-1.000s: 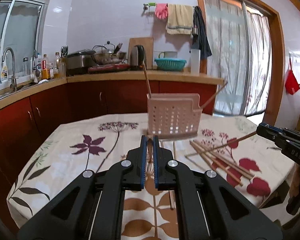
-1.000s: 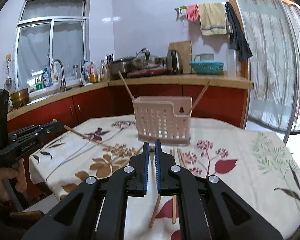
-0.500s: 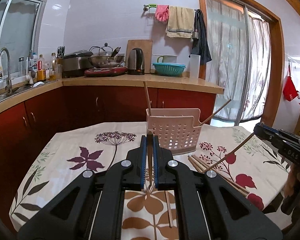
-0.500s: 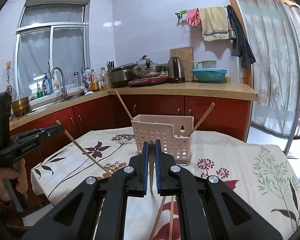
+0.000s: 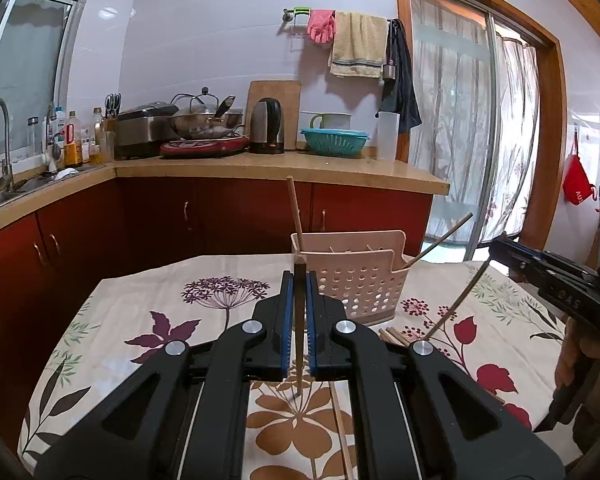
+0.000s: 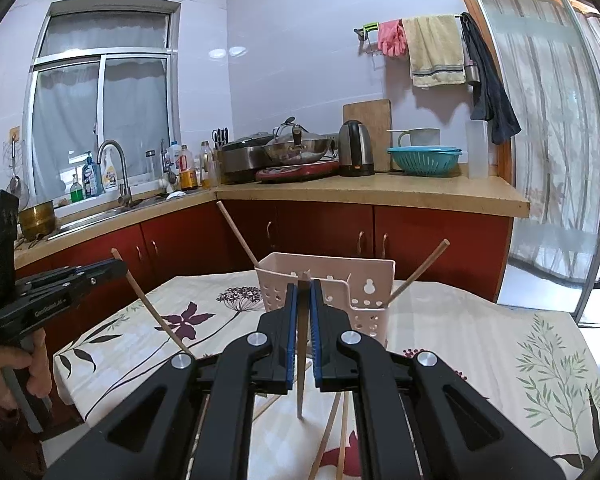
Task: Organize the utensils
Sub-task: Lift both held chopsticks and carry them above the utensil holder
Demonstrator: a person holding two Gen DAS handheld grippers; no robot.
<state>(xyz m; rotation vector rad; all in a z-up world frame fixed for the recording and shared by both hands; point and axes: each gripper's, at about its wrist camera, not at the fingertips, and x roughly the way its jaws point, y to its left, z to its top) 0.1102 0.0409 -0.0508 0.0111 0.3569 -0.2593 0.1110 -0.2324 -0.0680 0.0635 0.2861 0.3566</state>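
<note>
Both your tongs are clamped on a chopstick each: the left tongs grip the left chopstick, the right tongs the right chopstick. A second ago both sat low over the bench; now they're raised, sticks clear. The basket stands at twelve o'clock, loose chopsticks at four, so drop-in looks next.

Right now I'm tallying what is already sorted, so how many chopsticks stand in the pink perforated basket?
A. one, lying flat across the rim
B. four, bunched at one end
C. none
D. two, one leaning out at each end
D: the right wrist view shows one chopstick leaning out at the left end of the pink basket and another chopstick leaning out at its right end; no others rise from it.
</note>
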